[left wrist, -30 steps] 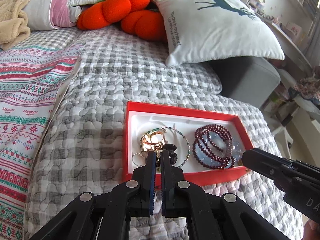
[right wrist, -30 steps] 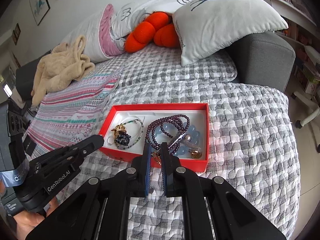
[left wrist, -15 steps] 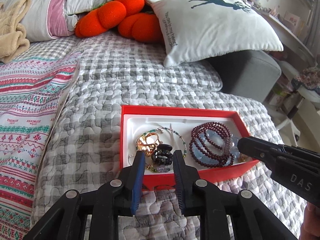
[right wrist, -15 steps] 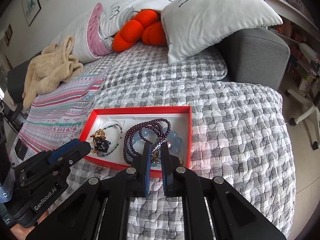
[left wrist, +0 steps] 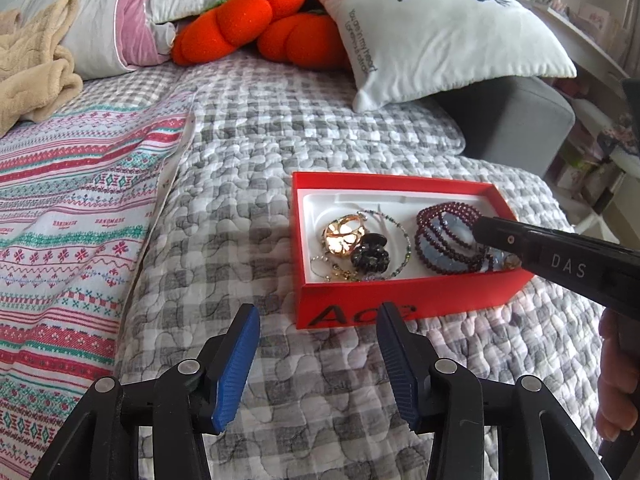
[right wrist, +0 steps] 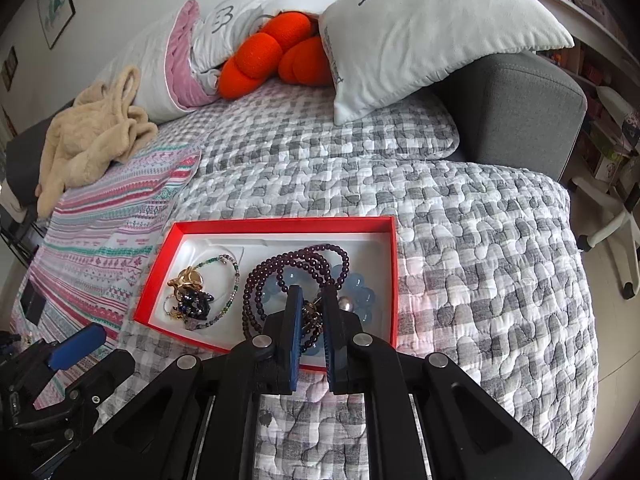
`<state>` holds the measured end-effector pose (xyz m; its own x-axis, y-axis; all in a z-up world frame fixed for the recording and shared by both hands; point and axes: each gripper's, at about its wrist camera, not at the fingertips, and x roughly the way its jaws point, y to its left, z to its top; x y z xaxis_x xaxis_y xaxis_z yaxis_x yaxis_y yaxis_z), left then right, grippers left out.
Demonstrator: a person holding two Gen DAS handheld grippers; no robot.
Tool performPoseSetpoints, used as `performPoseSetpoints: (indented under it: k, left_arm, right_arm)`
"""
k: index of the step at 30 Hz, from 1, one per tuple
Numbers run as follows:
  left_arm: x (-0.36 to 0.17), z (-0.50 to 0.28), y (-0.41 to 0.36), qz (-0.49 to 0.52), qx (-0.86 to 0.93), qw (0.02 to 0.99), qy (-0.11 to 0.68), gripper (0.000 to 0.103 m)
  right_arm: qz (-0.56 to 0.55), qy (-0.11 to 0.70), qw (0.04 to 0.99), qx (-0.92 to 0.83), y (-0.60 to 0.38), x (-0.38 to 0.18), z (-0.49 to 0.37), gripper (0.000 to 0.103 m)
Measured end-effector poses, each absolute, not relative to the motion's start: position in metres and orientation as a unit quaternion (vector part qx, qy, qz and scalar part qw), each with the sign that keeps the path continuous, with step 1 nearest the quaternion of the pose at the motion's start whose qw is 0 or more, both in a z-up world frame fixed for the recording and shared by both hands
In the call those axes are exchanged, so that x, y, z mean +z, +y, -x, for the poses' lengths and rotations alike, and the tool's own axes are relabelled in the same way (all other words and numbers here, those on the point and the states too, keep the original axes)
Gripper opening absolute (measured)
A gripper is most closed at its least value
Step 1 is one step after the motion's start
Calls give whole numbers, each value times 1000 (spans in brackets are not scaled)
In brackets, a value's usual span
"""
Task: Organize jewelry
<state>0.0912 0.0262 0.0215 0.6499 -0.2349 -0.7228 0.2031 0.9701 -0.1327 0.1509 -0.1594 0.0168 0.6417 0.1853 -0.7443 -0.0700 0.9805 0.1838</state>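
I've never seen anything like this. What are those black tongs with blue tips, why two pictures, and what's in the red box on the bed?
There is no robot: a person holds a hand-held gripper in each hand, with a camera on each looking along its fingers. One picture comes from the left hand-held gripper, whose blue-padded fingers stand wide apart and empty, short of the red box. The other comes from the right hand-held gripper, reaching into the box with its fingers nearly together around a tangle of the dark red bead bracelet; whether it grips is unclear. Also in the box are a gold ornament, a black hair clip and pale blue beads. The box rests on a checked quilt.
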Motion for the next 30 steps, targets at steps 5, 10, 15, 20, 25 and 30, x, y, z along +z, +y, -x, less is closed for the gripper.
performPoseSetpoints:
  k: [5, 10, 15, 20, 25, 30]
  left_arm:
    - [19, -90, 25, 17, -117, 904, 411, 66]
    - [17, -83, 23, 13, -112, 904, 411, 78]
    - [15, -74, 21, -3, -83, 909, 409, 93]
    - [11, -67, 23, 1, -66, 901, 428, 103]
    - [8, -59, 23, -7, -52, 896, 442, 103]
    - [7, -50, 24, -27, -39, 896, 441, 103]
  right_arm:
    - [-75, 420, 900, 85, -158, 19, -148, 16]
    - [-85, 408, 903, 101, -162, 28, -135, 54]
    - [-85, 399, 908, 100, -171, 37, -120, 60]
    - [-74, 404, 908, 85, -180, 38, -101, 77]
    - [-57, 401, 912, 69, -185, 39, -81, 101]
    - [-4, 413, 910, 33, -182, 37, -63, 103]
